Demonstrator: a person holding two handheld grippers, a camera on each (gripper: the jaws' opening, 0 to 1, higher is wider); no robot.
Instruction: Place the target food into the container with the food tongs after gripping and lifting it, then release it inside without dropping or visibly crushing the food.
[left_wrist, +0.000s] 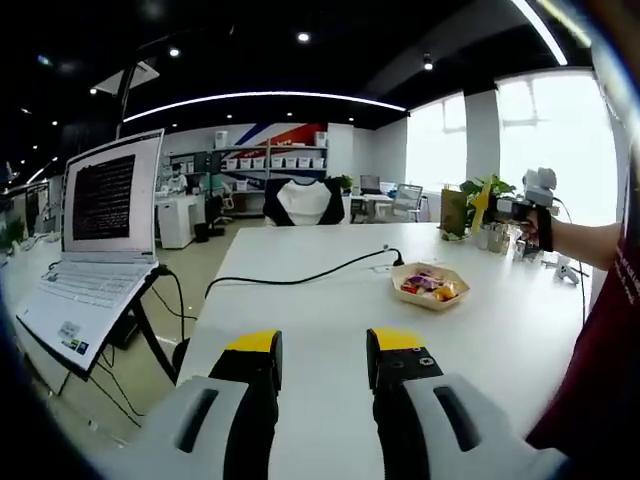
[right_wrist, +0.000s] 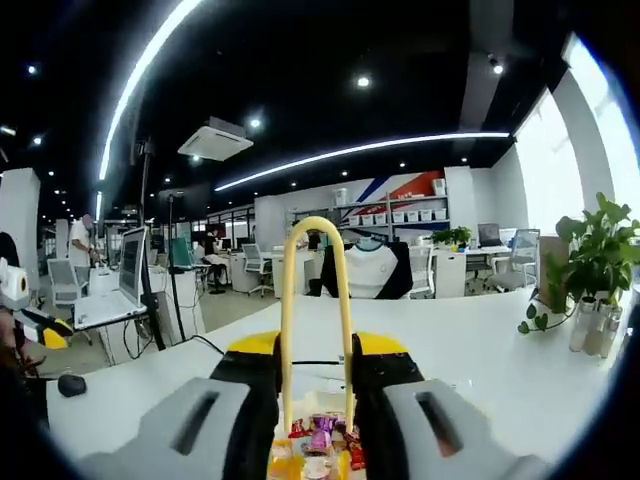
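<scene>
Both jaws of the left gripper (left_wrist: 323, 352) stand apart with nothing between them, over the bare white desk (left_wrist: 300, 330). Jaws of the right gripper (right_wrist: 314, 362) are clenched on the yellow food tongs (right_wrist: 316, 300), whose looped end rises between them in the right gripper view. Just below these jaws lies the tray (right_wrist: 315, 455) with wrapped snacks (right_wrist: 322, 428) in red, purple and yellow; how many pieces there are I cannot tell. In the left gripper view this one tray (left_wrist: 430, 285) sits on the desk ahead and to the right of the left jaws, well apart from them, and the right gripper (left_wrist: 528, 203) is seen farther behind it in a person's hand. One black cable (left_wrist: 300, 277) runs across the desk. One open laptop (left_wrist: 100, 240) stands on a stand at the left. Potted plants (right_wrist: 590, 265) stand at the desk's far right, and an office with shelves and chairs lies behind.
</scene>
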